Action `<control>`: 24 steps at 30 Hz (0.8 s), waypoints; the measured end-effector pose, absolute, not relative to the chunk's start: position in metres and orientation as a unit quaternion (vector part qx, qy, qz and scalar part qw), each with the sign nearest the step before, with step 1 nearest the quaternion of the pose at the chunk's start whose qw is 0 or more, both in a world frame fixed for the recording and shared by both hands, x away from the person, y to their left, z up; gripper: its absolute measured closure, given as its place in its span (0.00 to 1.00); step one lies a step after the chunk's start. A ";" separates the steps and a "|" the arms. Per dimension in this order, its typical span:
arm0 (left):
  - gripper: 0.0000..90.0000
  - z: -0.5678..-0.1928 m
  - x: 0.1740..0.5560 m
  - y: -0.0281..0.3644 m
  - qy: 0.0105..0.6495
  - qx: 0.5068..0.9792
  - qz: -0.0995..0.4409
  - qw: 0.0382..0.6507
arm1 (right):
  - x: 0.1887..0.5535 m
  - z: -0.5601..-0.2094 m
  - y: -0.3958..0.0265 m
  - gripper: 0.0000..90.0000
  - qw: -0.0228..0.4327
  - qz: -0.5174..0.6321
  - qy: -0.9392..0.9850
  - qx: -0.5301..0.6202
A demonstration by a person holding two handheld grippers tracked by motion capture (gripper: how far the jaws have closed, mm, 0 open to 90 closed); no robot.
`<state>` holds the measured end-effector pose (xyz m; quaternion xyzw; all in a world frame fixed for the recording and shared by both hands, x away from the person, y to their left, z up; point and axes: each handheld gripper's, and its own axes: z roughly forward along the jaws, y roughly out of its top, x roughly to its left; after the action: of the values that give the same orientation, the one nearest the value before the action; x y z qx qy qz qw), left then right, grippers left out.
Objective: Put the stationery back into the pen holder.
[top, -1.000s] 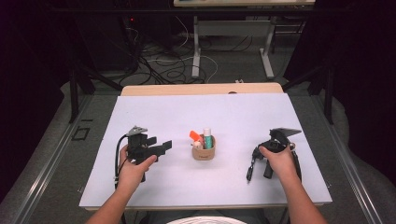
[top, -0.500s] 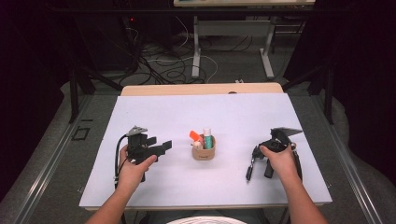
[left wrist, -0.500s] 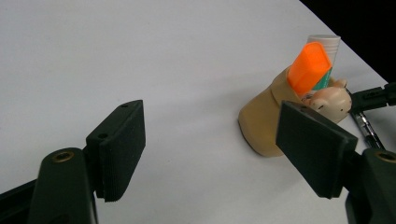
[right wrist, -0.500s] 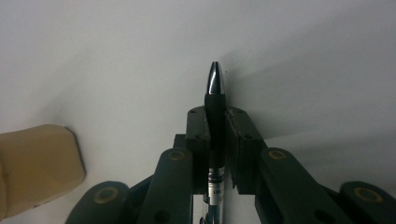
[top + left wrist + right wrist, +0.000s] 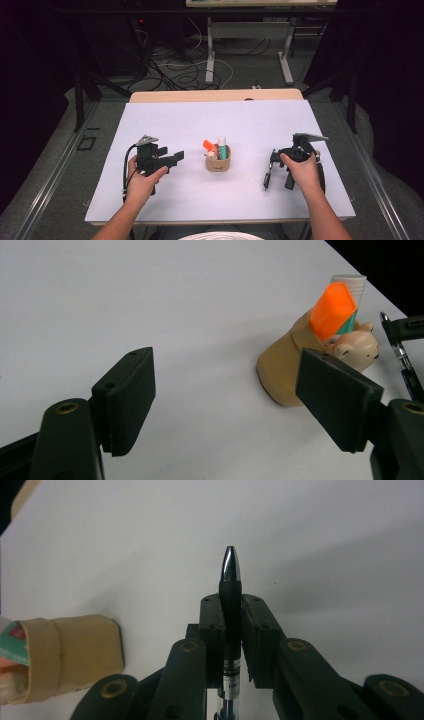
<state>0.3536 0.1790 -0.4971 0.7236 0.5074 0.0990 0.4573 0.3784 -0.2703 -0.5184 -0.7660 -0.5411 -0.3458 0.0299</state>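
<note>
Right gripper [image 5: 231, 611]: clenched on a pen [image 5: 230, 587]; the two jaws press the black barrel from both sides, and the silver tip sticks out past them, over the bare worktop.
Pen in the high view [image 5: 267, 176]: it hangs slantwise below the right gripper [image 5: 274, 159], tip toward the near edge, at the right of the worktop and apart from the holder.
Left gripper [image 5: 225, 405]: released; jaws stand well apart with nothing between them, only white worktop [image 5: 150, 300] behind the gap.
Left gripper in the high view [image 5: 175, 159]: held level in the left hand [image 5: 145, 180], jaws pointing toward the holder, near it but not touching.
Pen holder [image 5: 218, 161]: small tan cup at mid-worktop, between the two grippers, upright.
Holder contents: an orange highlighter [image 5: 332, 310] leaning toward the left side, a white-capped tube with a green label [image 5: 222, 148] standing behind it, and a small bear-shaped figure [image 5: 357, 347] at the rim.
Right hand [image 5: 302, 170]: wrapped around the gripper's handle.
</note>
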 end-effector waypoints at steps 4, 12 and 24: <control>0.26 -0.498 0.353 0.178 0.505 0.727 0.104 0.454 | 0.376 -0.513 -0.267 0.90 0.009 -0.372 -0.547 -0.750; 0.26 -0.498 0.353 0.178 0.503 0.730 0.107 0.450 | 0.372 -0.502 -0.260 0.90 -0.028 -0.427 -0.554 -0.714; 0.26 -0.499 0.353 0.176 0.499 0.734 0.114 0.447 | 0.364 -0.489 -0.249 0.90 -0.077 -0.478 -0.585 -0.651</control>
<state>0.3532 0.1762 -0.4988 0.7341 0.4986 0.1135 0.4469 0.3643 -0.2487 -0.4891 -0.6509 -0.5846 -0.4783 -0.0769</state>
